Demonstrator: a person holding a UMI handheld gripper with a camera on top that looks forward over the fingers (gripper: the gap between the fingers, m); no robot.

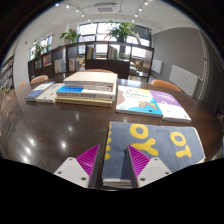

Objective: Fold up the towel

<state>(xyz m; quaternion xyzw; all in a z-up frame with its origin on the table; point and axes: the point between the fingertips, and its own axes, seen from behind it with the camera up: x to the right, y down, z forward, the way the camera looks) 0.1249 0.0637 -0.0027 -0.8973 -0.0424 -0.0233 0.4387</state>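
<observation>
**Towel edge between the fingers**

The gripper (116, 166) has its magenta pads (90, 160) narrow around the near edge of the grey towel (150, 140) with yellow letters, which lies on the dark table (50, 125). Whether both pads really press is unclear. For a good fold, the edge should be carried straight over, beside the books (85, 92).

Dark table (60, 125) carries books (85, 93) and a grey, seemingly folded towel (150, 140).
</observation>
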